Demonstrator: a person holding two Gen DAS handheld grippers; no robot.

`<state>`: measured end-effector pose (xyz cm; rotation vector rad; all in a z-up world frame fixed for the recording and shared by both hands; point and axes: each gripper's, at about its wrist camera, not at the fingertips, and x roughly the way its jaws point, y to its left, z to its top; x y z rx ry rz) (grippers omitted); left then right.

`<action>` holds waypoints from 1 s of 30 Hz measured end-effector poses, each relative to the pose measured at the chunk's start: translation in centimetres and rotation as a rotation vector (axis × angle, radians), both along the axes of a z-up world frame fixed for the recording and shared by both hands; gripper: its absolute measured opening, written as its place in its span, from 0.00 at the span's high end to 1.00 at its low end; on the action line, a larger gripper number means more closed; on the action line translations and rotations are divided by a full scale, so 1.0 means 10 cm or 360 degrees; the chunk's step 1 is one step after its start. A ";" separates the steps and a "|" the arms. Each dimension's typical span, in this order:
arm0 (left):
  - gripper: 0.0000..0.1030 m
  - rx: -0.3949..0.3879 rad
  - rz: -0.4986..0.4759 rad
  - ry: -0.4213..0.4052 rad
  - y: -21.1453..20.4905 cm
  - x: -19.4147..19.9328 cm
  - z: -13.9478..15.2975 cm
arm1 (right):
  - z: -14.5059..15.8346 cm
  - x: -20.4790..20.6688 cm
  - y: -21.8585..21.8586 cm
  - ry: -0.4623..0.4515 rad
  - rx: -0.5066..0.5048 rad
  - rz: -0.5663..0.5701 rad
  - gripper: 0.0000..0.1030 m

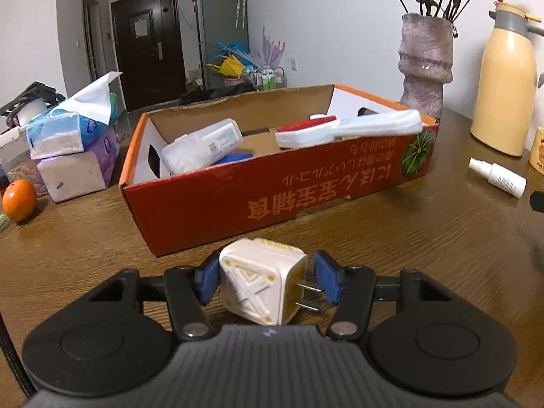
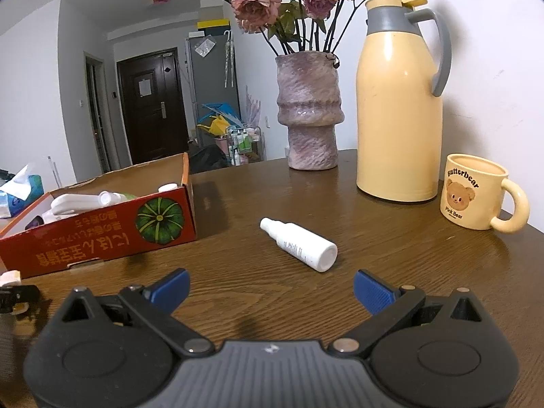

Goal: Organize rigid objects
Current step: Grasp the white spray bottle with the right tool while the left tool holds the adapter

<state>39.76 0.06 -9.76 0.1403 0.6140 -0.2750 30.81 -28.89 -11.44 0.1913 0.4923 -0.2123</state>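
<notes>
Left hand-held gripper [image 1: 266,280] is straddling the plug adapter [image 1: 261,285], not visibly clamping yet; right pad is meeting prongs, so it's risking twisting out. Right hand-held gripper [image 2: 271,292] is hovering released.

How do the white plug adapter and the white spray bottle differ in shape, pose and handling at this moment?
The plug adapter is blocky with two metal prongs; the spray bottle is a slim cylinder with a narrow nozzle cap. The adapter sits between the left gripper fingers, prongs towards one pad; the bottle lies on its side, untouched, ahead of the open right gripper. Both are white, rest on the wooden table, and are outside the red box.
</notes>
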 end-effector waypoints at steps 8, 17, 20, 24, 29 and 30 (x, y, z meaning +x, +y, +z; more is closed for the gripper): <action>0.43 -0.0045 0.0040 -0.0042 -0.08 -0.16 0.09 | 0.01 -0.02 0.00 -0.0030 0.0008 0.0026 0.00; 0.43 -0.0112 0.0135 -0.0056 -0.14 -0.31 0.21 | 0.06 -0.04 -0.01 -0.0091 -0.0018 0.0059 0.00; 0.43 -0.0133 0.0175 -0.0057 -0.17 -0.36 0.25 | 0.06 -0.01 -0.05 -0.0088 -0.0053 0.0050 0.00; 0.43 -0.0164 0.0239 -0.0066 -0.20 -0.42 0.30 | 0.06 0.04 -0.18 -0.0081 -0.0118 0.0043 0.00; 0.43 -0.0173 0.0313 -0.0082 -0.27 -0.46 0.35 | 0.01 0.19 -0.36 0.0004 -0.0242 0.0032 0.00; 0.43 -0.0174 0.0328 -0.0085 -0.29 -0.47 0.36 | 0.00 0.23 -0.39 0.0027 -0.0259 0.0041 0.01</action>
